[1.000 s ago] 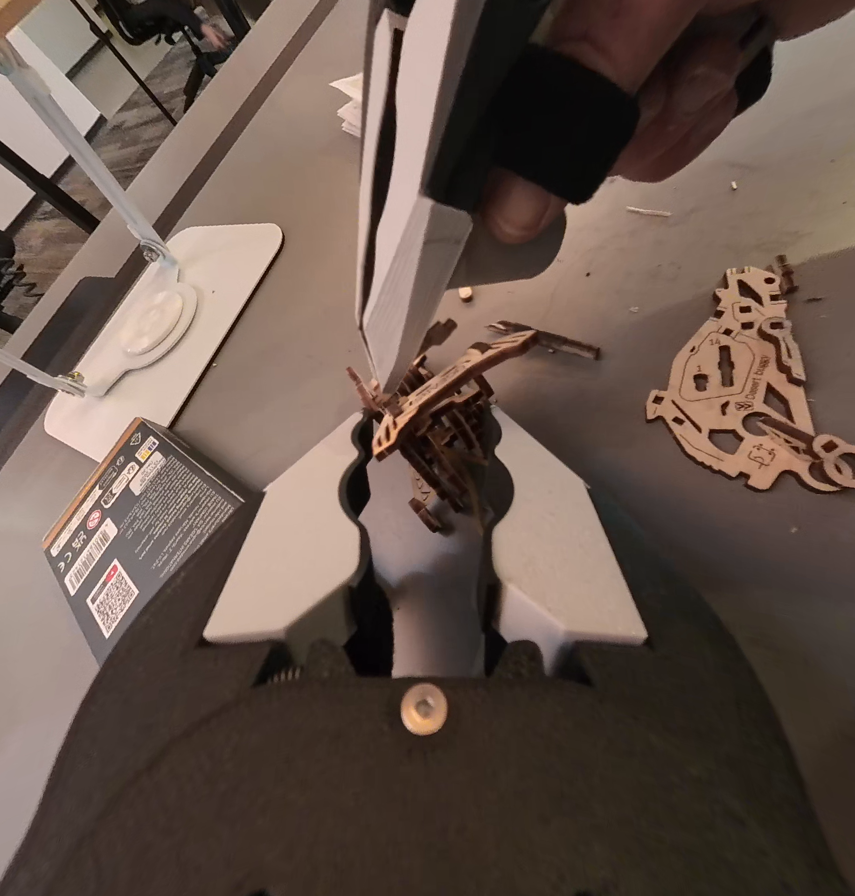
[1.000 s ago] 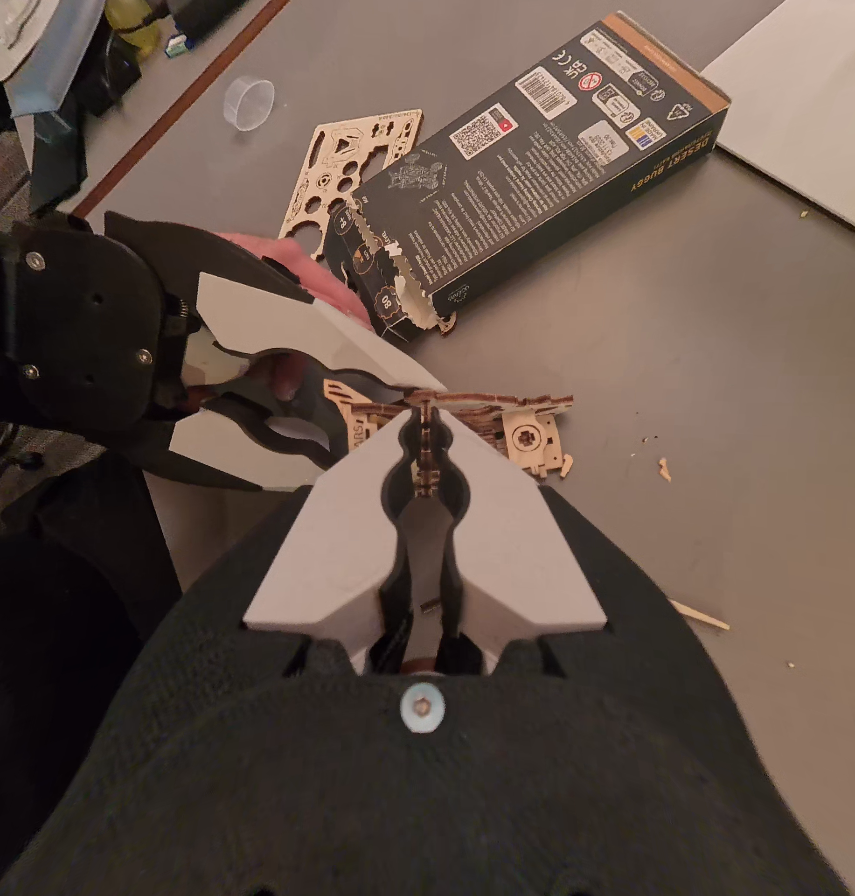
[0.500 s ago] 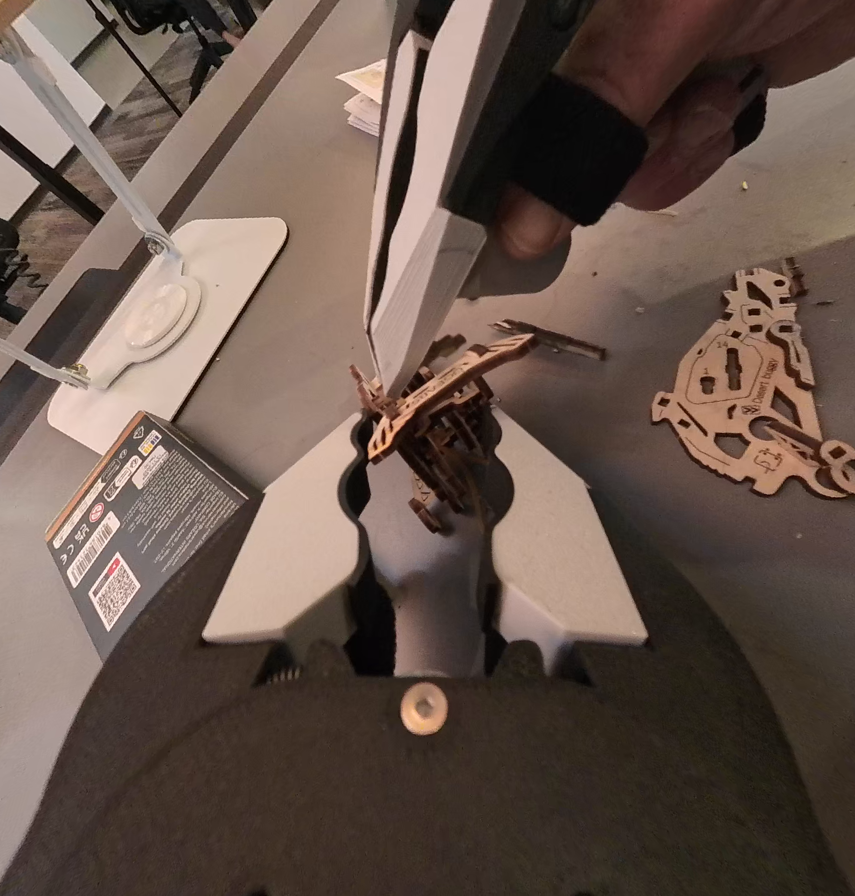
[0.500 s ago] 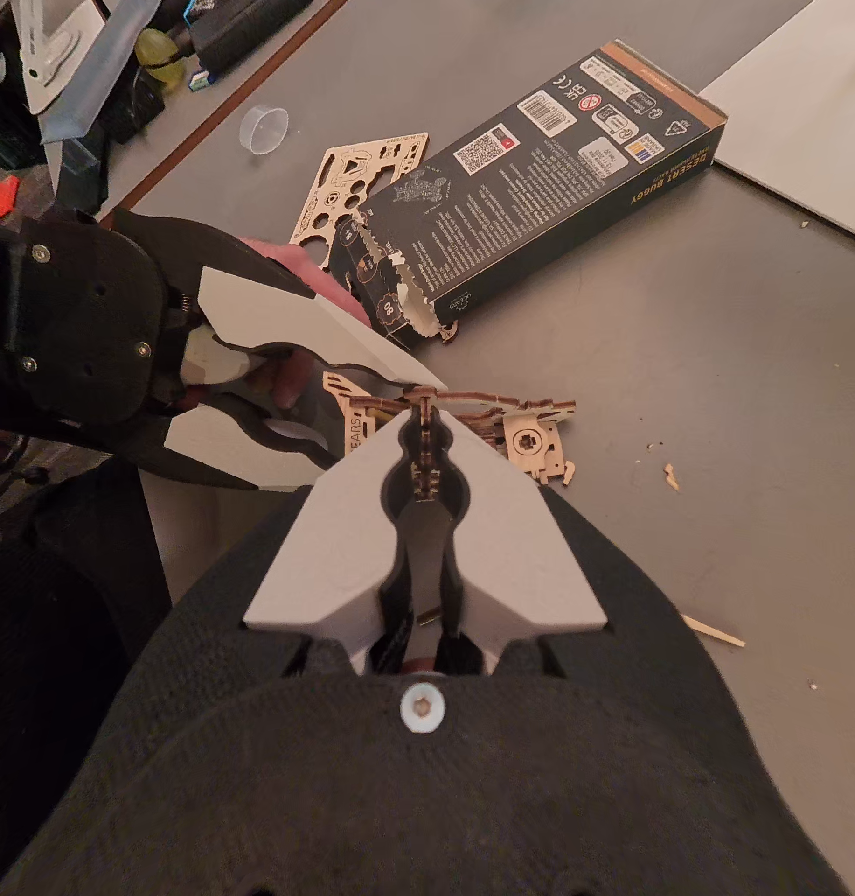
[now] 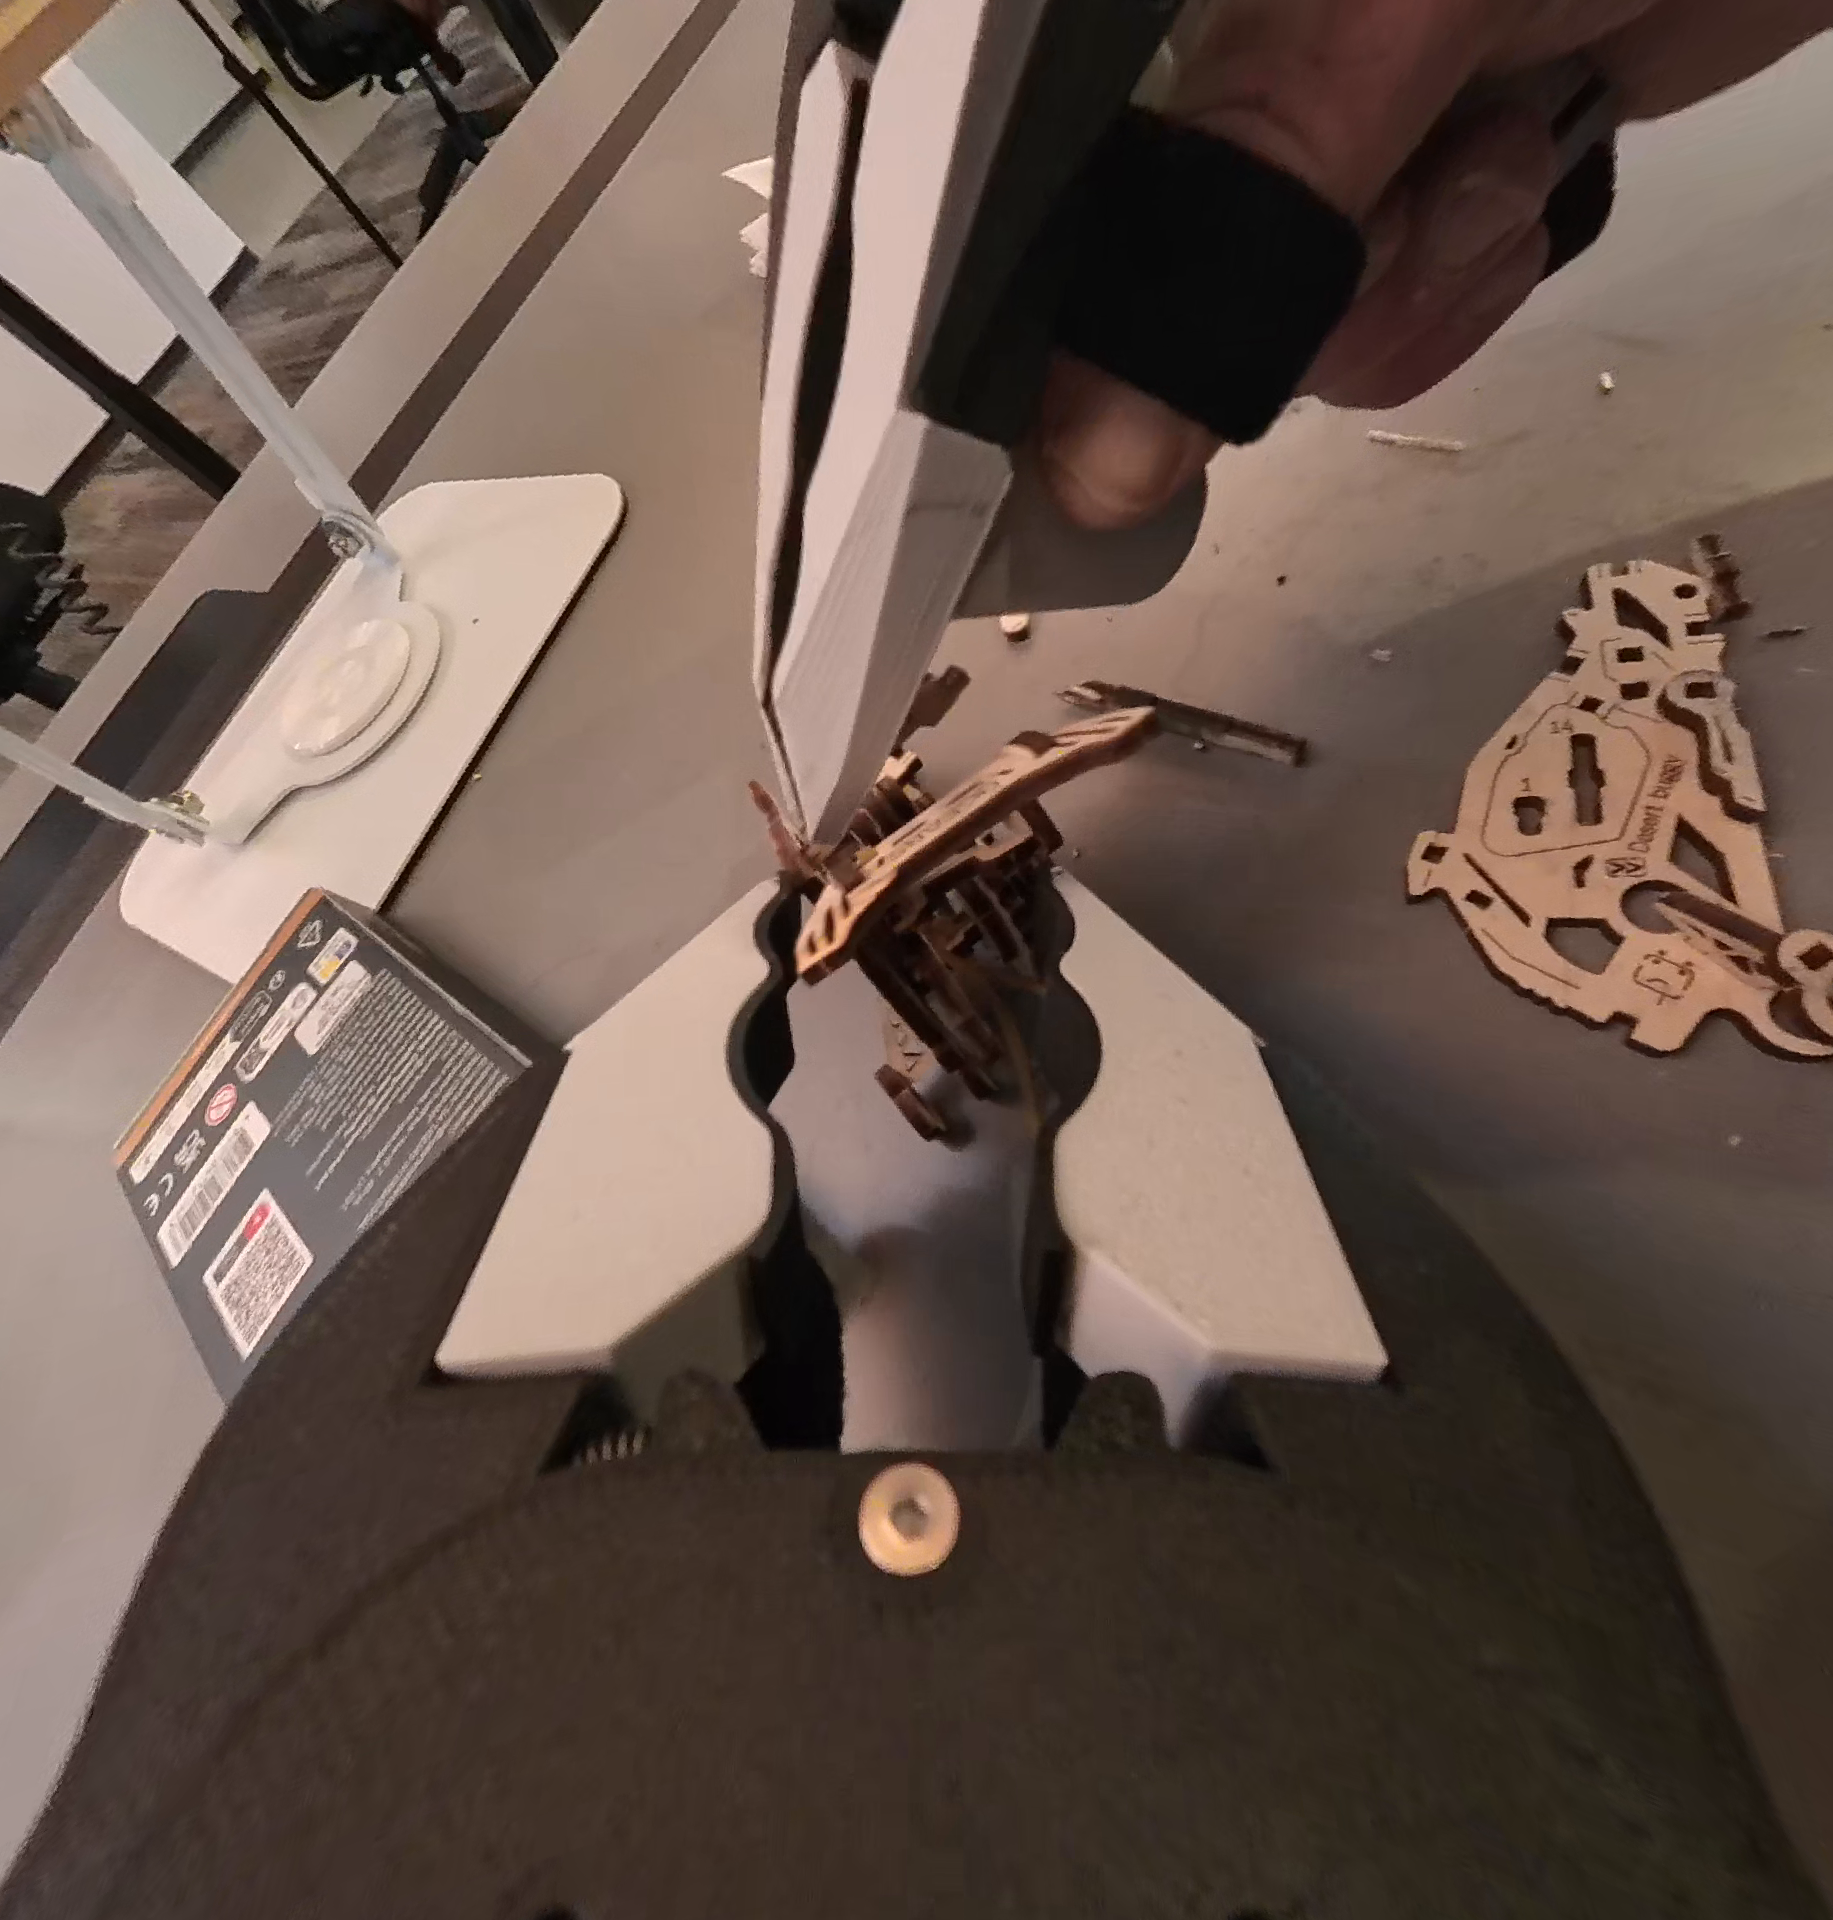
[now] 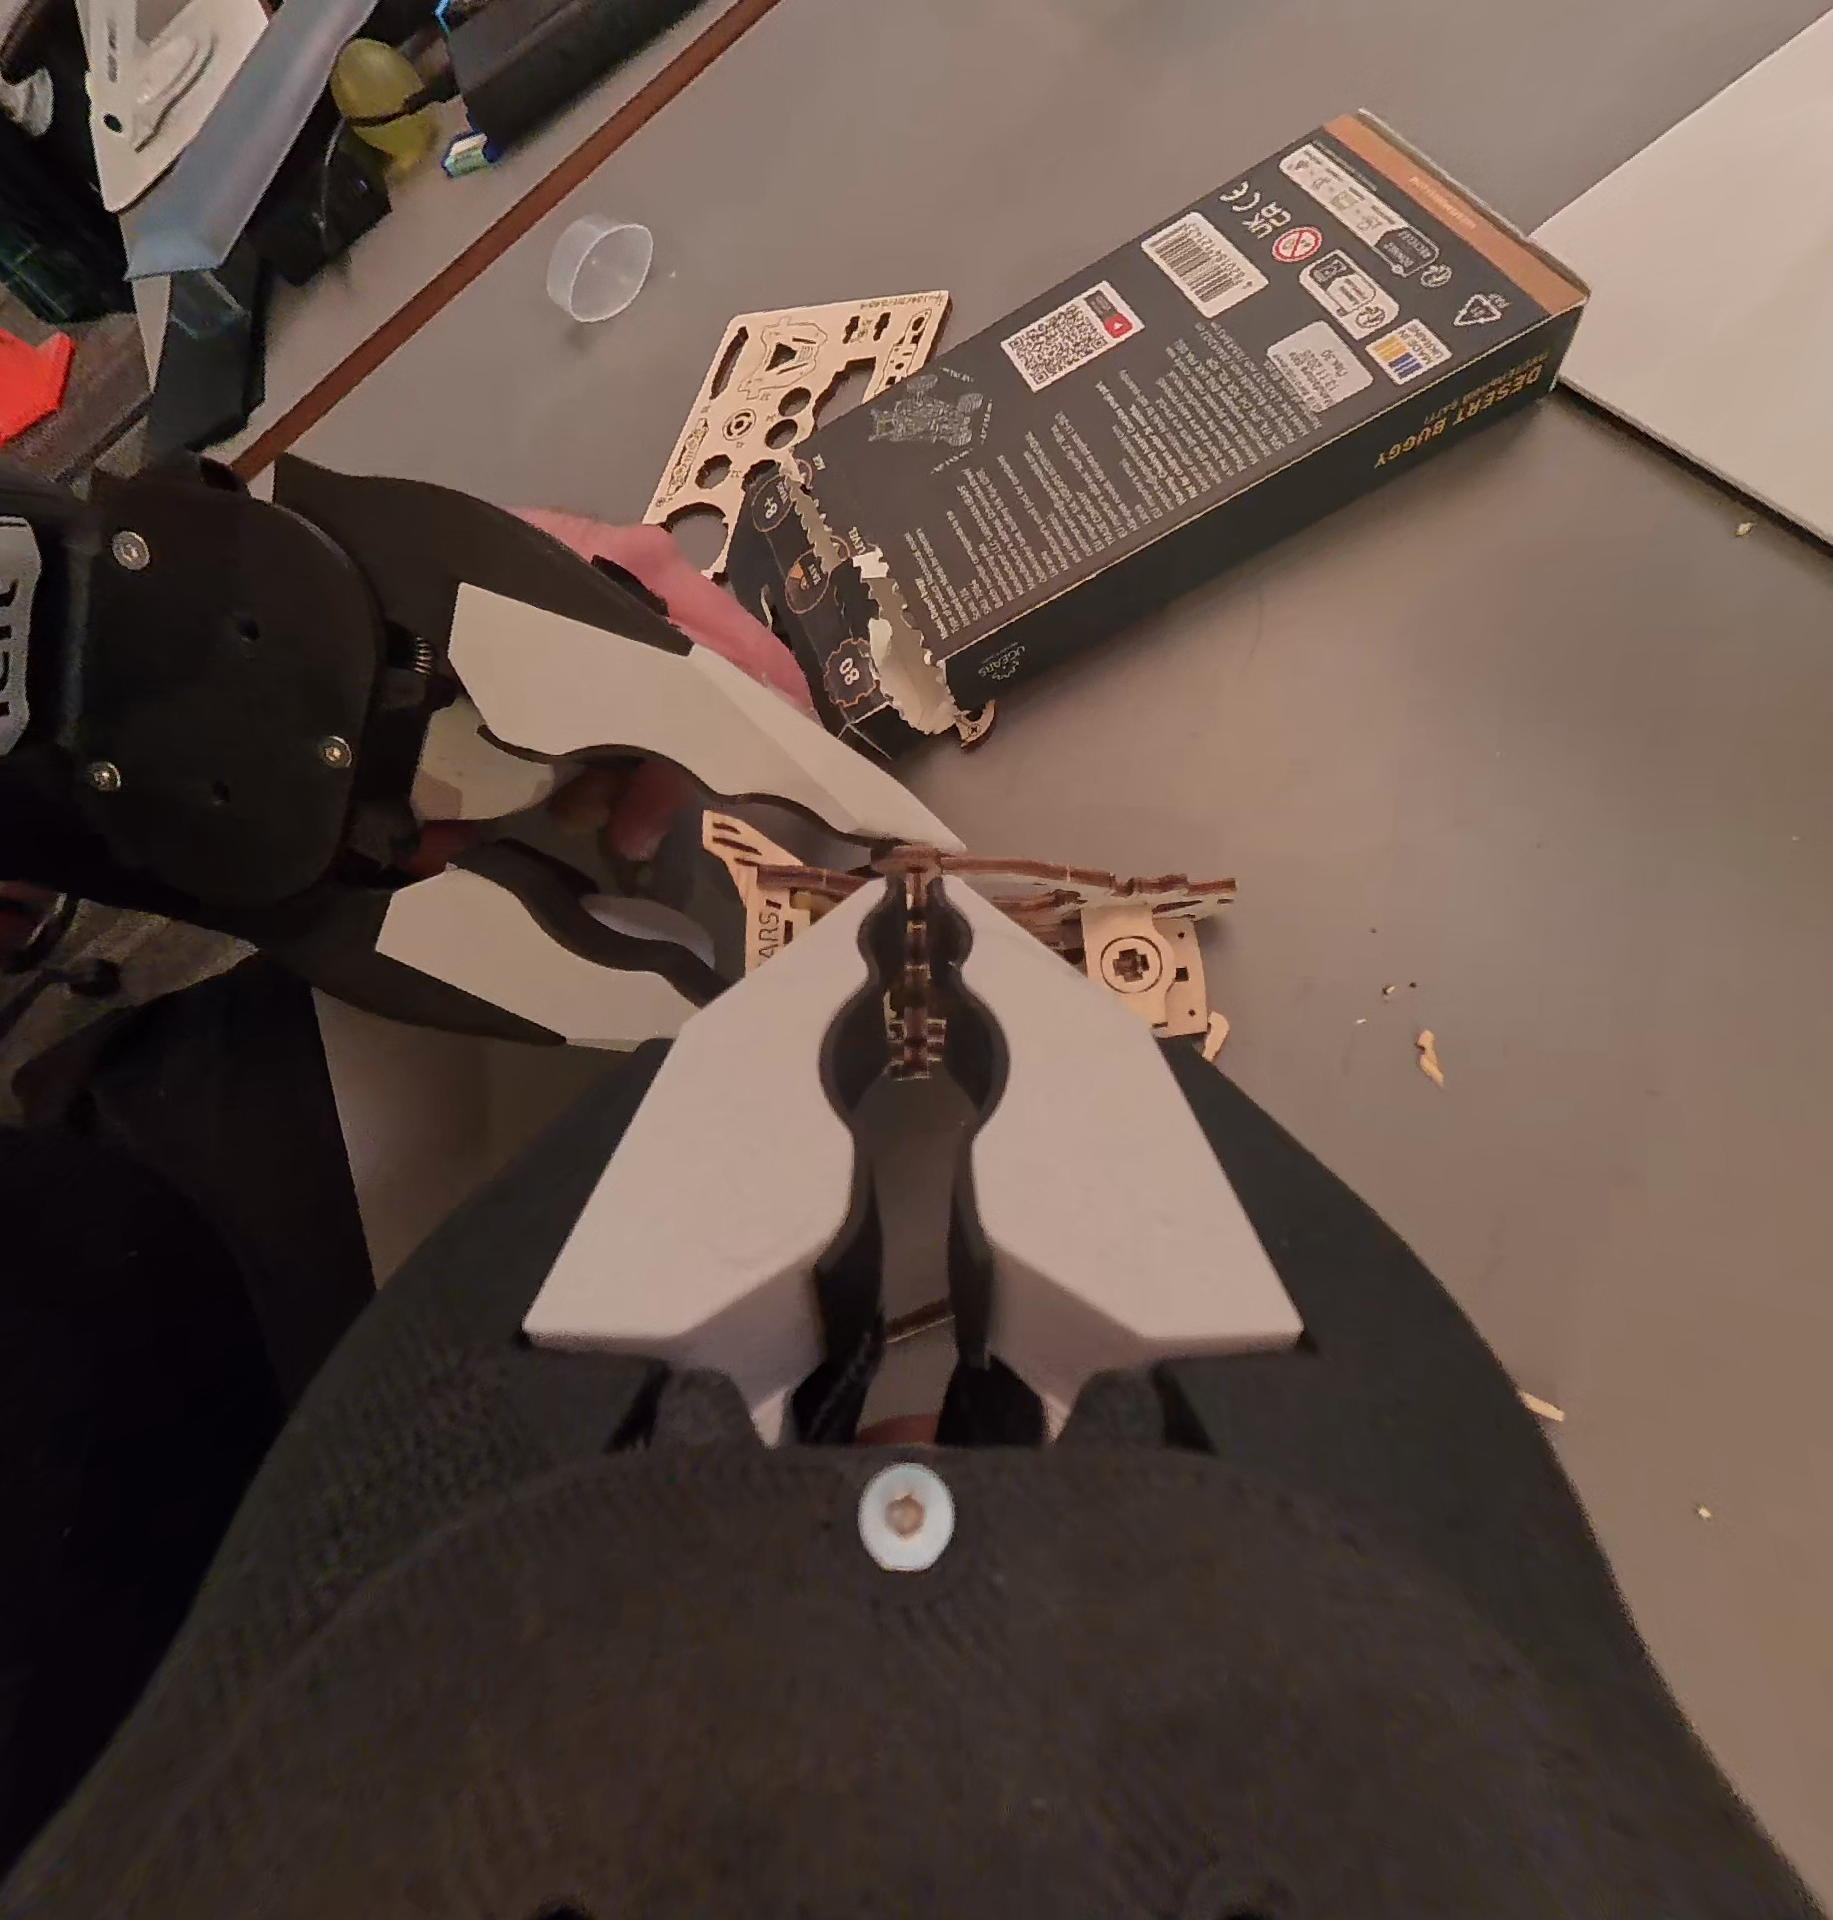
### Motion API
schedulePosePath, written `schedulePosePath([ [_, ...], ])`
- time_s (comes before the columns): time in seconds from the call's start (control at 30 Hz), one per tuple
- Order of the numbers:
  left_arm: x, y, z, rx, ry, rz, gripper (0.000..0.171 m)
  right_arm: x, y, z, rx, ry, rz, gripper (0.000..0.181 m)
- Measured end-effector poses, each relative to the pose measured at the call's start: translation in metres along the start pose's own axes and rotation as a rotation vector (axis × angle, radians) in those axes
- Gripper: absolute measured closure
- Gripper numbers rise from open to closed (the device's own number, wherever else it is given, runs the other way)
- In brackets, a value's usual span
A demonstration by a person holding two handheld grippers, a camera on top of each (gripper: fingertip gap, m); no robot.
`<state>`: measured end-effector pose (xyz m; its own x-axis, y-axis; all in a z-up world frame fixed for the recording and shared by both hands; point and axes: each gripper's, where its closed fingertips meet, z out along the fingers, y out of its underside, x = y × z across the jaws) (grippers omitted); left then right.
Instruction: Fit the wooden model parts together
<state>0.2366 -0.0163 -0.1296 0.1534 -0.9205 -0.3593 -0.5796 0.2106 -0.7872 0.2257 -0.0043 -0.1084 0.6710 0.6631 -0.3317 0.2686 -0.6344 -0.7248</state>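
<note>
Wooden model assembly (image 5: 933, 883), held in mid-air above the grey bench (image 6: 1514, 935), near the bench's front edge on the operator's side and just in front of the torn end of the dark product box (image 6: 1151, 447). The left gripper (image 5: 917, 904) has its fingers partly spread and clamped on the body of the assembly, which sits between the finger tips and reaches back into the gap. The right gripper (image 6: 917, 894) has its fingers closed on a thin slotted wooden piece (image 6: 914, 977); the piece lies edge-on along the gripper's own axis, and its far end meets the assembly's long top strip (image 6: 1057, 881) at roughly a right angle. In the left wrist view the right gripper descends from above, its tips touching the assembly's left end. The coming move judged likely is a push along the right gripper's axis, so the piece seats while the left gripper braces. Spare cut-out sheets (image 5: 1660, 831) lie well apart toward the bench's right side.
</note>
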Motion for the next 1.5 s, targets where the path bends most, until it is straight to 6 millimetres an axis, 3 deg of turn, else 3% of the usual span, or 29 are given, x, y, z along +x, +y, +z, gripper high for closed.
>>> schedulePosePath([
  [0.9,0.005,-0.001,0.003,-0.001,0.029,0.023,0.133,0.002,0.011,-0.003,-0.042,0.049,-0.116,0.181],
  [1.5,0.007,0.0,0.005,-0.01,0.05,0.045,0.124,0.002,0.004,-0.008,0.052,0.022,-0.019,0.181],
])
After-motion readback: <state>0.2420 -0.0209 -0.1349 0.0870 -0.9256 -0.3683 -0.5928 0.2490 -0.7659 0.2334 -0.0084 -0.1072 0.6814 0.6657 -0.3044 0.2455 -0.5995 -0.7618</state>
